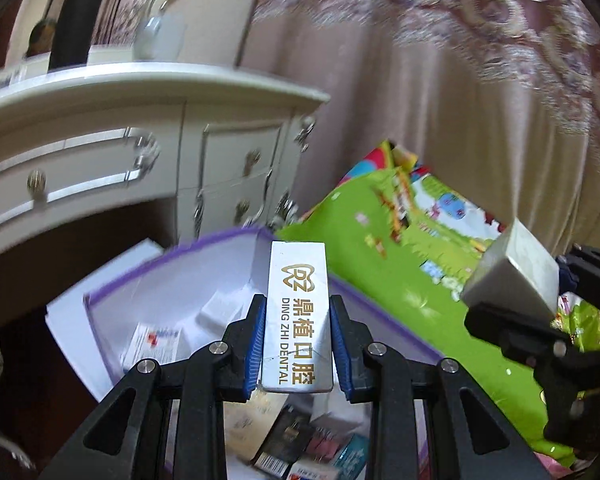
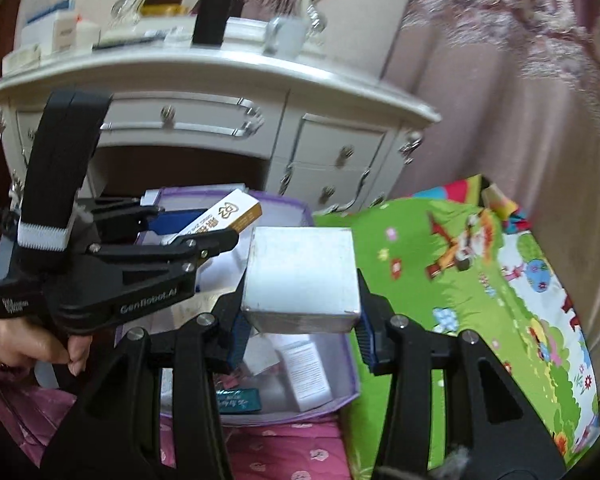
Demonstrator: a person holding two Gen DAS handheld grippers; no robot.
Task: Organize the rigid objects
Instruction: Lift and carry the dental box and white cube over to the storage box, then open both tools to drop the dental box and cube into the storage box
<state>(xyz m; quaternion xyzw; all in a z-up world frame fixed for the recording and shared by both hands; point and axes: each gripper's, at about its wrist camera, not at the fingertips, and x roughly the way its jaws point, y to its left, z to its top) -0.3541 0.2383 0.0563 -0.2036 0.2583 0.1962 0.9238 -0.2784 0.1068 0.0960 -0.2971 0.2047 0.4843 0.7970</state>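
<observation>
Left wrist view: the left gripper point(image 1: 298, 344) fills the lower middle of the frame, its blue pads clamped on the long sides of a narrow white box point(image 1: 298, 316) printed with gold lettering and a tooth logo. The box stands lengthwise between the fingers, its far end pointing toward the upper part of the frame. Beneath it lies an open storage box point(image 1: 172, 276) with a purple rim and white inside, holding several small cartons point(image 1: 156, 346) at lower left and more packs point(image 1: 296, 448) at the bottom edge. At the right edge the right gripper point(image 1: 512, 312) grasps a plain silver box point(image 1: 516, 272), held above a green play mat point(image 1: 400, 264) with cartoon prints. A white dresser point(image 1: 140, 120) with round knobs spans the upper left, and a patterned curtain point(image 1: 460, 80) covers the upper right.

Right wrist view: the right gripper point(image 2: 300, 320) in the lower middle is clenched on the silver box point(image 2: 302, 276), one pad on each side. At left, a hand point(image 2: 32, 344) holds the left gripper point(image 2: 204, 232), which grips the white box point(image 2: 228, 218) tilted over the storage box point(image 2: 300, 216). Inside the storage box lie a white carton point(image 2: 306, 376) and a teal pack point(image 2: 236, 400). The play mat point(image 2: 480, 280) lies at right, a pink floral cloth point(image 2: 280, 452) along the bottom, and the dresser point(image 2: 220, 80) across the top, with small items on it.
</observation>
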